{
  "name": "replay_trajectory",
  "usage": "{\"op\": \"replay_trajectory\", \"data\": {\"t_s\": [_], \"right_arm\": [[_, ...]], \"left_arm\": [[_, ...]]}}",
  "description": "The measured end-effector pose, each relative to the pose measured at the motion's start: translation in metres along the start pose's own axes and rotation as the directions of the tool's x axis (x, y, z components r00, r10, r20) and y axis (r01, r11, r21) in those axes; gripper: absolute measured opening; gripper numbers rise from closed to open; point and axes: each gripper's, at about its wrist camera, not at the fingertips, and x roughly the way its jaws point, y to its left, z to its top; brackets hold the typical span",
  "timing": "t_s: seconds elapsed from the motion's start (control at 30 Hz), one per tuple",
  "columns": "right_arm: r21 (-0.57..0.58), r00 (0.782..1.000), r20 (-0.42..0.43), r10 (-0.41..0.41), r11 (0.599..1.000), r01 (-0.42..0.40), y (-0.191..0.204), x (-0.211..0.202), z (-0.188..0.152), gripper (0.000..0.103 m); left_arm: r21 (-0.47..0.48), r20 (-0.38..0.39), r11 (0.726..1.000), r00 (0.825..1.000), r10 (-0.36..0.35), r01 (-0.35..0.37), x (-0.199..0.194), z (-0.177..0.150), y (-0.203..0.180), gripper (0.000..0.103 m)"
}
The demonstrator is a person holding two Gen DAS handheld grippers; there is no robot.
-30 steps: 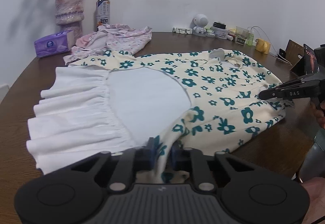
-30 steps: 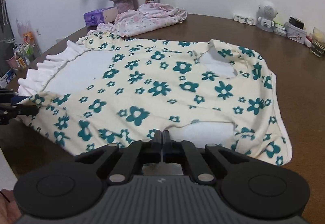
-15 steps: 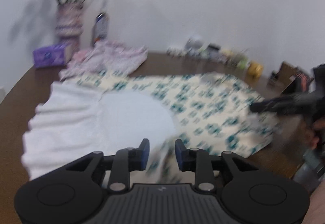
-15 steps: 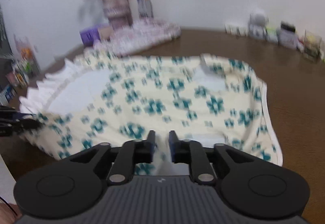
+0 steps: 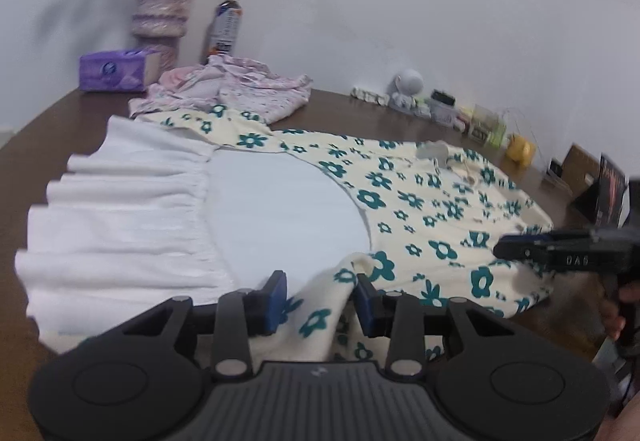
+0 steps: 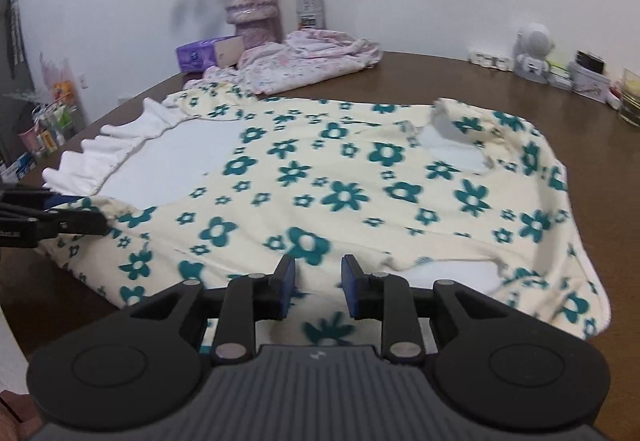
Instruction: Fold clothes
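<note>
Fold laid: cream dress with teal flower print (image 6: 360, 193) flat on brown counter (image 6: 460, 77). Left gripper (image 5: 320, 291) and right gripper (image 6: 318, 281) just opened, fingers narrowly apart, near hem loose between. Next: regrasp for cross fold.

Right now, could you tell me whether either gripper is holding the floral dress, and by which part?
Neither holds it. Both the left gripper and the right gripper have just been opening; the floral dress near edge lies loose between their pads.

Left claw (image 5: 319, 299) just opening, flowered dress (image 5: 420, 209) fold apparently loose between its pads, on brown table (image 5: 48, 121).
</note>
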Motion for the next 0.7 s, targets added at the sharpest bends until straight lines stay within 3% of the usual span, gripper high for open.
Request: {"op": "replay_trajectory", "data": {"t_s": [0.1,0.17,0.23,0.27,0.33,0.4,0.47,0.53,0.6,0.67,0.7], "right_arm": [[0.018,1.000,0.017,-0.004,1.000,0.003,-0.007,-0.002,-0.003,0.024],[0.029,1.000,0.028,-0.004,1.000,0.003,-0.009,-0.004,-0.005,0.024],[0.022,1.000,0.027,-0.016,1.000,0.015,-0.005,-0.003,-0.004,0.026],[0.030,1.000,0.026,-0.011,0.999,0.010,-0.004,-0.005,-0.003,0.033],[0.044,0.999,0.034,0.003,0.999,-0.004,-0.001,-0.011,-0.002,0.044],[0.034,0.998,0.070,0.007,0.999,-0.010,0.005,-0.022,0.000,0.052],[0.022,0.995,0.105,0.004,1.000,-0.007,0.011,-0.033,0.002,0.071],[0.011,0.991,0.132,0.005,1.000,-0.007,0.015,-0.043,0.003,0.082],[0.007,0.989,0.149,0.004,1.000,-0.005,0.018,-0.050,0.003,0.087],[0.008,0.987,0.163,-0.001,1.000,0.000,0.020,-0.055,0.002,0.100],[0.008,0.986,0.169,-0.004,1.000,0.003,0.021,-0.058,0.001,0.101]], "left_arm": [[-0.005,0.012,1.000,1.000,0.019,-0.018,-0.002,0.000,-0.003,0.036],[-0.004,0.011,0.999,0.999,0.033,-0.033,-0.002,0.001,-0.008,0.043],[-0.008,0.045,0.999,0.998,0.043,-0.042,-0.007,0.002,-0.014,0.058],[-0.004,0.057,0.999,0.998,0.037,-0.037,-0.009,0.003,-0.017,0.062],[0.004,0.083,1.000,0.996,0.025,-0.026,-0.013,0.005,-0.023,0.086],[0.013,0.108,1.000,0.994,0.014,-0.015,-0.017,0.007,-0.029,0.094],[0.008,0.121,1.000,0.993,0.008,-0.009,-0.019,0.008,-0.032,0.094],[-0.010,0.123,1.000,0.992,0.007,-0.006,-0.020,0.007,-0.033,0.095],[-0.040,0.131,0.999,0.991,0.010,-0.005,-0.023,0.006,-0.033,0.096],[-0.061,0.137,0.998,0.991,0.008,0.000,-0.027,0.004,-0.033,0.098],[-0.064,0.141,0.998,0.990,0.005,0.004,-0.029,0.003,-0.034,0.099]]}}
